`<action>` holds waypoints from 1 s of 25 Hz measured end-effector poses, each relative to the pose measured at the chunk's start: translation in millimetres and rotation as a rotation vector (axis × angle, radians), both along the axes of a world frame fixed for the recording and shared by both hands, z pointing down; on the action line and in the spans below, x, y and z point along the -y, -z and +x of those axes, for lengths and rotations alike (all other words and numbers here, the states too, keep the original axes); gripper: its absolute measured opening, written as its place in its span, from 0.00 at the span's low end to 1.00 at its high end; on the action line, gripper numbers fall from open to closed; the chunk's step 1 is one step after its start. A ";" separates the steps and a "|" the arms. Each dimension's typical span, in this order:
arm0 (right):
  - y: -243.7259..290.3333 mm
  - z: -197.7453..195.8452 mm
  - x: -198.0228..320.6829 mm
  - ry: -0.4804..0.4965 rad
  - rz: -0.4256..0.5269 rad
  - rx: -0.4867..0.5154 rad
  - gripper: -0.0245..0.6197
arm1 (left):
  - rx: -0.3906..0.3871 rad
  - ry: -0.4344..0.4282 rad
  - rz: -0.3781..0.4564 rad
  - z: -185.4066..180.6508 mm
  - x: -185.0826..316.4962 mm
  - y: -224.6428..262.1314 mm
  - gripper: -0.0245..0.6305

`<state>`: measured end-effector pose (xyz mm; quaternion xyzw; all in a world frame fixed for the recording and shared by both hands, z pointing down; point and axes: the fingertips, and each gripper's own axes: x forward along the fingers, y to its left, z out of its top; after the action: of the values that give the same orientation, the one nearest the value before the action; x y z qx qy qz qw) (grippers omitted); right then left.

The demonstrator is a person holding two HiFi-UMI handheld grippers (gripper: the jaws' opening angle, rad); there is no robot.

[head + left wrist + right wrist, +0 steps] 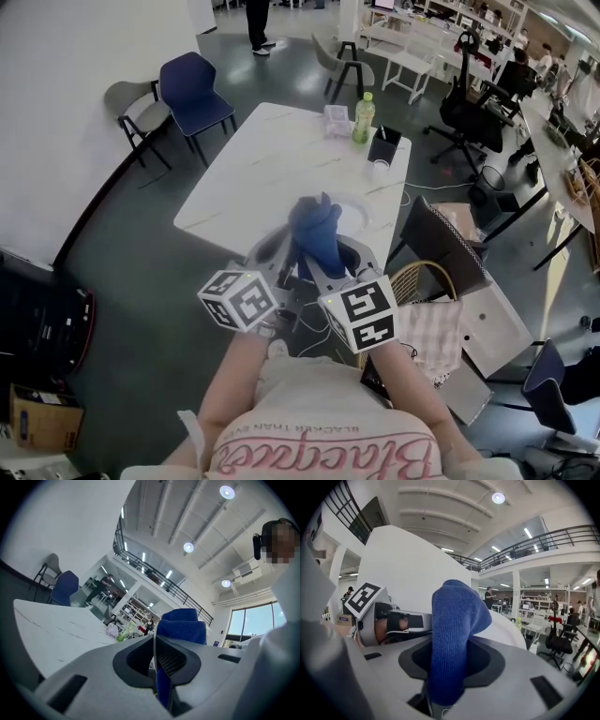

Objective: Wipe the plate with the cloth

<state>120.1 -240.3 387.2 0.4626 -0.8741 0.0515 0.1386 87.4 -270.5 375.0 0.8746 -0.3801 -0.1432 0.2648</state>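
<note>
Right gripper view: tongs [449, 667] clamp fuzzy blue cloth [454, 620].

Cloth [454, 634]: blue, soft, finely ribbed, matt. Plate [408, 564]: white, smooth, faintly glossy. Counter [262, 169]: white, marble-veined, smooth. Left claw [157, 665]: matt grey plastic.

Your head camera looks steeply down past your chest onto both tools and the white marbled tabletop [246, 178]. The camera on your left tool [155, 645] sits just behind its jaws and looks low across that same tabletop towards the hall. The one on your right tool [449, 667] faces the white round plate [408, 573], very close. All three views share the blue terry cloth [317, 230].
</note>
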 end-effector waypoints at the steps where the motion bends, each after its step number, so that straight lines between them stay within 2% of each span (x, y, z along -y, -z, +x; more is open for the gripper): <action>1: -1.2 -0.4 1.1 0.002 0.000 -0.009 0.25 | 0.000 0.001 -0.004 -0.6 0.3 -0.6 0.06; 11: -10.7 20.0 5.0 -0.037 -0.007 -0.031 0.25 | -0.033 -0.009 0.007 -4.6 2.9 0.5 0.06; 25: -26.7 100.7 19.2 -0.249 -0.048 -0.058 0.26 | -0.039 -0.036 0.012 -1.3 0.8 -0.2 0.06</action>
<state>220.8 -259.4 413.9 0.5653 -0.8042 0.0756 0.1674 86.0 -271.3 375.2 0.8798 -0.3583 -0.1578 0.2696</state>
